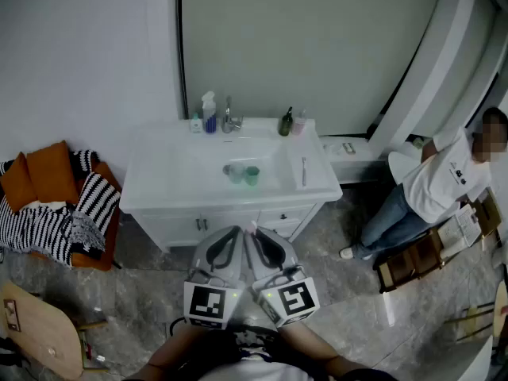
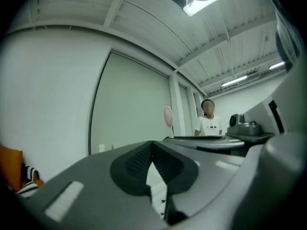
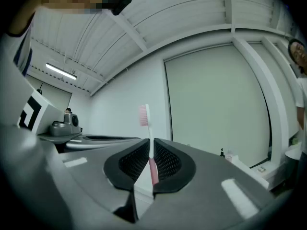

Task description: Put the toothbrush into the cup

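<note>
Toothbrush in claw, cup not yet reached

Pickup looks done; delivery is what remains. The right claw [image 3: 150,159] is clamped on the toothbrush [image 3: 148,133], which stands upright between the pads. Its pink-bristled head pokes up above the jaws and its pink lower handle runs down between them.

The left claw [image 2: 152,159] has its jaws brought together with nothing between them, so it seems to have no part in the carry.

In the head view both claws sit side by side at lower centre, close to the person's body, the left claw [image 1: 235,232] just beside the right claw [image 1: 258,232]. They are well apart from the white tabletop [image 1: 159,182] in the middle of the frame.

Two cups stand close together in the basin [image 1: 274,151]: a clear cup [image 1: 234,173] and a green cup [image 1: 252,175]. I cannot tell which one the task means. Neither appears to hold a brush, though they are small in view.

Left to do, as I judge it: carry the brush forward over the basin, turn it so one end points down into a cup mouth, lower it in, and release
</note>
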Motion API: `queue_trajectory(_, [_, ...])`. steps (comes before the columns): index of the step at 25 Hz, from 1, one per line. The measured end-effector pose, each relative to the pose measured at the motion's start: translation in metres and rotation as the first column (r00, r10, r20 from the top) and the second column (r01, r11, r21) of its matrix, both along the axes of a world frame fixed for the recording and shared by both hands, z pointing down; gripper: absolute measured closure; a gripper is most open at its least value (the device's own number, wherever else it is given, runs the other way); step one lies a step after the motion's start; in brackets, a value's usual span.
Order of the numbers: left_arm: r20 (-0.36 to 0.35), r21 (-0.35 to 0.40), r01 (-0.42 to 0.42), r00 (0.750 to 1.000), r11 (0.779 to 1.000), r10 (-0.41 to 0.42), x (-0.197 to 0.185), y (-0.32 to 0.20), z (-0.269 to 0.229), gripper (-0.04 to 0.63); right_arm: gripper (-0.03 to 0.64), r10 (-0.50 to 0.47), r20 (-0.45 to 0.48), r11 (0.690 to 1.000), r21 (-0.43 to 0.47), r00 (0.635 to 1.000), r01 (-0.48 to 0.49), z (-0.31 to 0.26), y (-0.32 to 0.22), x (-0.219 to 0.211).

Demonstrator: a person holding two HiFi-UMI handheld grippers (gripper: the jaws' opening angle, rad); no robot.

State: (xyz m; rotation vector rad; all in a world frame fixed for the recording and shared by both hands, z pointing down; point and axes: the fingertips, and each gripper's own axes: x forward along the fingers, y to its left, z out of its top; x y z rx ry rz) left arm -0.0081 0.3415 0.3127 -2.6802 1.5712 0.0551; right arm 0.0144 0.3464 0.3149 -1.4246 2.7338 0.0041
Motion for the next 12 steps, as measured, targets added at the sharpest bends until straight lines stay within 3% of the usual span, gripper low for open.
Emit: queue_trajectory(12, [0.026,-0.013,-0.035,0.999,0.999,0.035,-0.037,-0.006,0.023,0.595,0.586,-0.049,0.042,0.998,-0.025,0.998,0.05,0.017,0.0,-0.033])
